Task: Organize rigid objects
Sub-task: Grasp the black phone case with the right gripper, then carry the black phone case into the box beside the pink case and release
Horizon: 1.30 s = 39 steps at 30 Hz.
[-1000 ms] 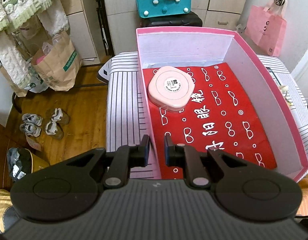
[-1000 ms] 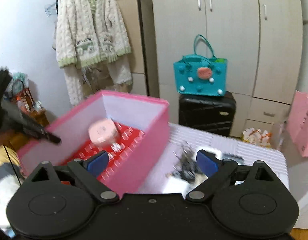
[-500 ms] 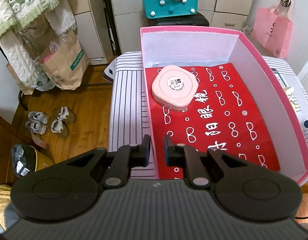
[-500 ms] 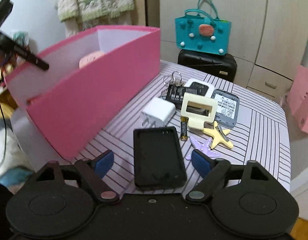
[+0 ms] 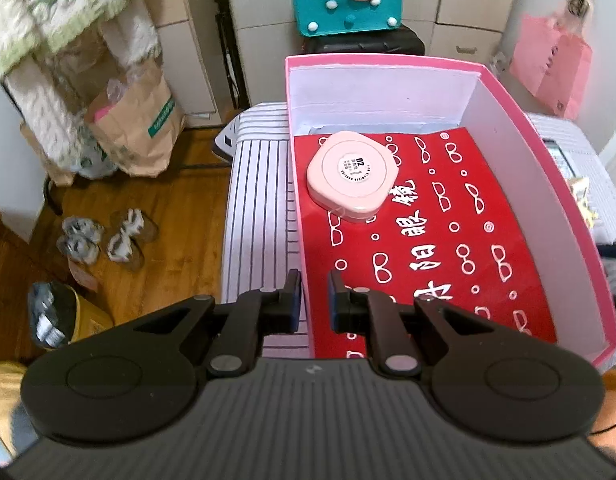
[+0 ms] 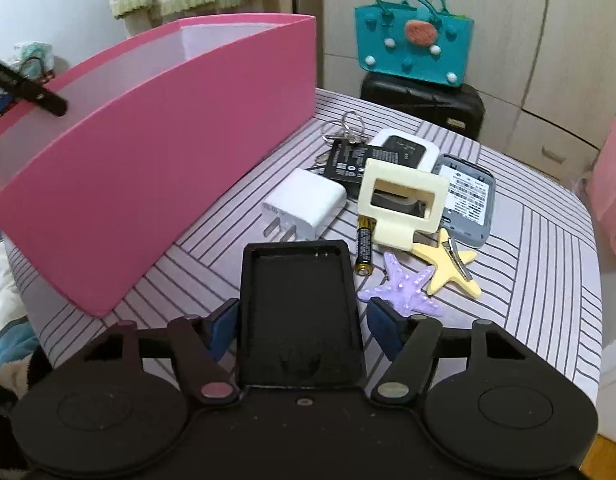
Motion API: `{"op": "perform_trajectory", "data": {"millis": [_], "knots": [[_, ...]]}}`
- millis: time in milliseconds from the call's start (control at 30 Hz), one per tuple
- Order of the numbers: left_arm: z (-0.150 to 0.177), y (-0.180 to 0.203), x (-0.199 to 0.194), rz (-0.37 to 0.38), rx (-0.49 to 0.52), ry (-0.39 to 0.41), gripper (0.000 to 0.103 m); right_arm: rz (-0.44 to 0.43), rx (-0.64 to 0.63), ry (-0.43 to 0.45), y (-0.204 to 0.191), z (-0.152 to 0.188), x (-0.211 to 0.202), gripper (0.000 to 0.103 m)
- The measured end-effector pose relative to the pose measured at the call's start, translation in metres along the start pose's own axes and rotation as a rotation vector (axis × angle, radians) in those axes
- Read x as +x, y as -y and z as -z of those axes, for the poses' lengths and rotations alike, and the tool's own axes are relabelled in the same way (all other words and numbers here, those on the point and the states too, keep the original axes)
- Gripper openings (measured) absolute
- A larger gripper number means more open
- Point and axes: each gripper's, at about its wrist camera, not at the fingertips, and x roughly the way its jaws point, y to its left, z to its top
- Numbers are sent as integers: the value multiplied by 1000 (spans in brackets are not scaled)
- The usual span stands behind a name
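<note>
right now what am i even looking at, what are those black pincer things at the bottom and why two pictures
Each picture comes from a camera mounted on a hand-held gripper, looking forward along its two fingers; a person holds one in each hand.

The left-hand view looks down into a pink box with a red sheet and a pink round case inside. The left gripper is shut on the box's near wall.

The right-hand view shows the striped table beside the box: a white charger, a battery, two starfish clips, keys and small devices. The right gripper straddles a black tray; its jaws have just been closing, and no grip shows yet.
</note>
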Motion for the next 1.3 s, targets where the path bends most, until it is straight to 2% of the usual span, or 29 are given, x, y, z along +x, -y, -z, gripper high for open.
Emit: {"op": "perform_trajectory", "data": {"millis": [67, 100, 233, 433, 667, 900, 1067, 1167, 1300], "knots": [[0, -1, 0, -6, 13, 1, 8, 6, 4, -10, -1, -3, 1, 71], [0, -3, 0, -1, 5, -6, 8, 3, 10, -10, -2, -3, 1, 66], [-2, -5, 2, 8, -11, -13, 6, 55, 26, 11, -7, -4, -5, 66], [-4, -4, 3, 4, 3, -3, 5, 61, 107, 59, -5, -9, -28, 66], [-6, -6, 2, 9, 18, 9, 5, -15, 161, 120, -3, -29, -62, 66], [-11, -10, 4, 32, 9, 1, 6, -139, 107, 203, -21, -81, -85, 66], [-13, -14, 6, 56, -6, 3, 6, -200, 13, 222, -55, -121, -68, 66], [-12, -15, 6, 67, -4, 5, 7, -174, -47, 204, -74, -145, -46, 66], [-11, -22, 5, 96, -19, 10, 8, -122, -95, 140, -89, -174, -10, 66]]}}
